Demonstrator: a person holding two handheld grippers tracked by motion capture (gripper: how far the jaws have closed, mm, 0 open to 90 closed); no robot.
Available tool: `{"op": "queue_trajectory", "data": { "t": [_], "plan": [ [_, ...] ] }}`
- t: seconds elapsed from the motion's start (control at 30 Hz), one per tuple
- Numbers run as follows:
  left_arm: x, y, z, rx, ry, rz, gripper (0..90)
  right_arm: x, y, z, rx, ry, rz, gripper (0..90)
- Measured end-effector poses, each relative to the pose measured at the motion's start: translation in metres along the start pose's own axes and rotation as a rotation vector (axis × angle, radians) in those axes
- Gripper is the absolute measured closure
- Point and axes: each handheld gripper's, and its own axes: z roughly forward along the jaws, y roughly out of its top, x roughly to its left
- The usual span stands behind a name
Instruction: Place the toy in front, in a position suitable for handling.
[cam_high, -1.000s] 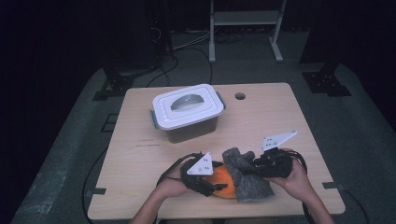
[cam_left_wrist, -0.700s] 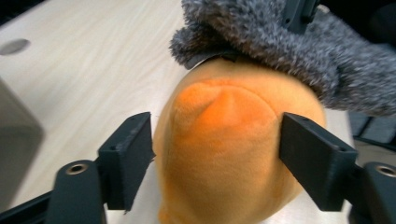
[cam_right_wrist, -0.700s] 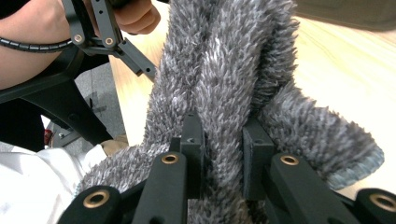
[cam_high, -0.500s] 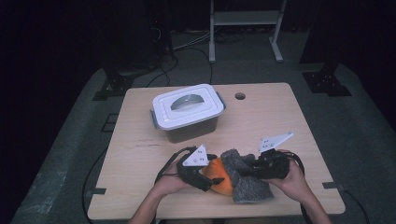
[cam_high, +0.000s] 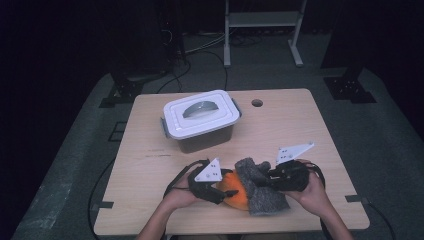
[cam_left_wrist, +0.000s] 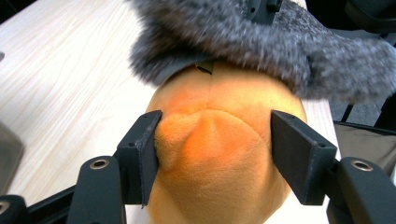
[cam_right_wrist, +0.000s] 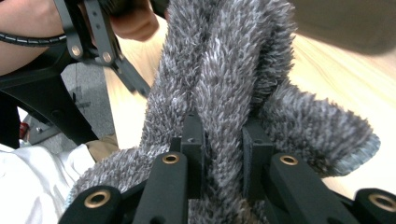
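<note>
Since the earlier frame: left tool (cam_left_wrist: 212, 140) jaws have just been closing around the orange plush (cam_left_wrist: 219, 163); one pad touches, the other stands just off. Right tool (cam_right_wrist: 223, 140): clamped on the grey sock (cam_right_wrist: 224, 79). Location: both at 6 o'clock on my surface (cam_high: 300, 130), box (cam_high: 200, 120) at 12. Risk: the plush slips my loose left hold as I pull the sock, or the fuzzy sock slides.

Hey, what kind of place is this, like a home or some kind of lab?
Most likely a lab or recording studio, not a home. A bare wooden table stands on grey carpet amid dark surroundings, cables trail across the floor, and a metal equipment stand is behind it. A person works there with handheld grippers.
</note>
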Motion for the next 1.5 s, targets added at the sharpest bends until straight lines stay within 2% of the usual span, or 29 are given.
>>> {"op": "queue_trajectory", "data": {
  "t": [0.3,0.4,0.5,0.6,0.67,0.8,0.93,1.03,1.1,1.13,1.23,1.33,1.4,1.5],
  "plan": [
    [0.014,-0.014,-0.01,-0.008,-0.006,-0.075,34.8,-0.023,-0.023,-0.01,-0.002,-0.024,0.086,74.3],
    [0.018,-0.019,-0.013,-0.007,-0.012,-0.095,33.9,-0.02,-0.019,-0.012,-0.042,-0.016,0.078,74.3],
    [0.022,-0.024,-0.015,-0.014,-0.022,-0.113,33.6,-0.018,-0.017,-0.007,-0.036,-0.007,0.063,74.3],
    [0.024,-0.027,-0.015,-0.019,-0.027,-0.126,32.8,-0.021,-0.02,-0.003,-0.025,0.011,0.075,74.2],
    [0.025,-0.028,-0.015,-0.025,-0.03,-0.14,32.0,-0.026,-0.026,-0.002,-0.017,0.012,0.091,74.2],
    [0.026,-0.03,-0.015,-0.03,-0.035,-0.148,32.0,-0.038,-0.039,-0.001,-0.005,0.017,0.156,74.4],
    [0.026,-0.031,-0.015,-0.031,-0.037,-0.154,32.1,-0.033,-0.032,-0.008,-0.039,0.007,0.134,74.4],
    [0.026,-0.031,-0.015,-0.034,-0.038,-0.156,32.2,-0.027,-0.026,-0.011,-0.054,0.018,0.111,74.4],
    [0.027,-0.031,-0.014,-0.031,-0.04,-0.162,32.1,-0.026,-0.027,-0.006,-0.023,0.037,0.103,74.2],
    [0.027,-0.031,-0.014,-0.028,-0.04,-0.16,32.1,-0.026,-0.03,-0.001,0.0,0.042,0.107,74.1],
    [0.027,-0.031,-0.014,-0.026,-0.036,-0.157,32.1,-0.032,-0.037,0.001,0.024,0.058,0.128,74.1],
    [0.028,-0.033,-0.015,-0.032,-0.038,-0.17,32.1,-0.037,-0.043,0.001,0.066,0.019,0.141,74.2],
    [0.029,-0.033,-0.016,-0.031,-0.036,-0.173,32.1,-0.038,-0.043,-0.001,0.053,0.017,0.144,74.3],
    [0.03,-0.034,-0.015,-0.034,-0.032,-0.179,32.0,-0.032,-0.034,-0.008,-0.001,0.023,0.123,74.3]
  ]
}}
